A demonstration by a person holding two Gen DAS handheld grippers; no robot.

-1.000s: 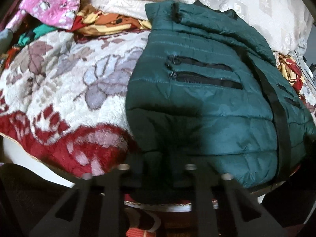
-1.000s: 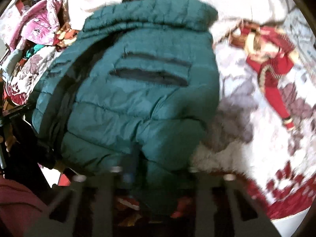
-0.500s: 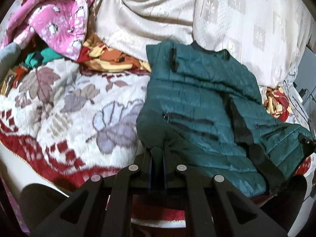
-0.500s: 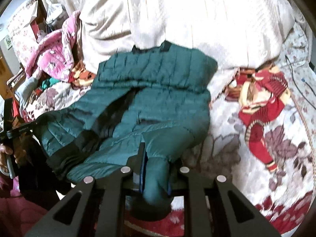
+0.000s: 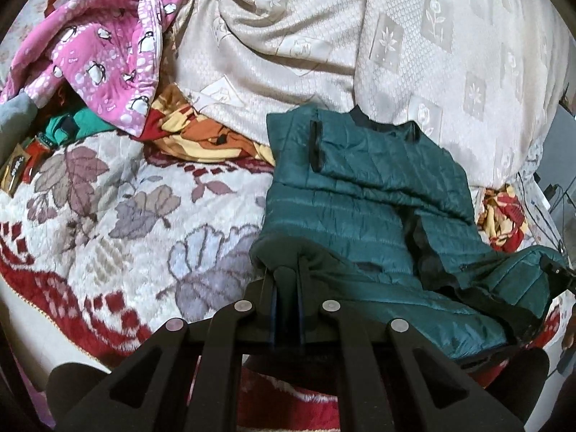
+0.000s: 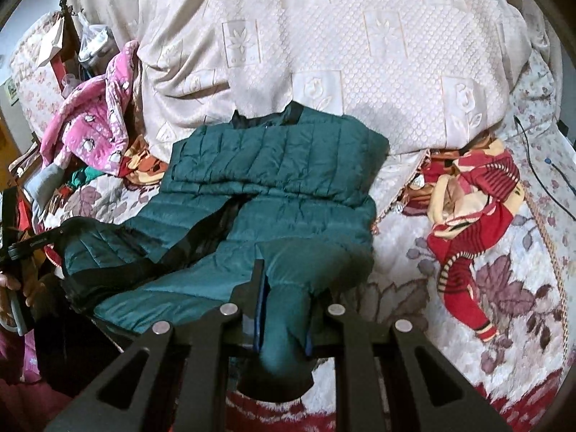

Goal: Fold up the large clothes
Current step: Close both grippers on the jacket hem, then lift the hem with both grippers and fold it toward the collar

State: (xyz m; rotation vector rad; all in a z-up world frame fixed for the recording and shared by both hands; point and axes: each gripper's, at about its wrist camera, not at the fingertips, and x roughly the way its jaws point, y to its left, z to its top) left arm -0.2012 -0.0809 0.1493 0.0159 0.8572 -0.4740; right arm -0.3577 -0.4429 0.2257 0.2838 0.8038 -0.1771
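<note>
Teal quilted puffer jacket (image 6: 273,187) lies on the floral fleece blanket (image 5: 118,216); I keep my left gripper (image 5: 286,288) and right gripper (image 6: 284,288) each pinching a hem corner, lifted so the bottom can fold toward the collar.

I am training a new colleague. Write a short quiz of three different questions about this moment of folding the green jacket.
1. True or false: both grippers are shut on the green puffer jacket.
2. What lies on the floral blanket right of the jacket in the right wrist view? A) red patterned garment B) blue towel C) black shoe
3. Fill in: behind the jacket is a ____ bedspread.

Key:
1. True: left gripper, right gripper.
2. A.
3. Cream.
</note>
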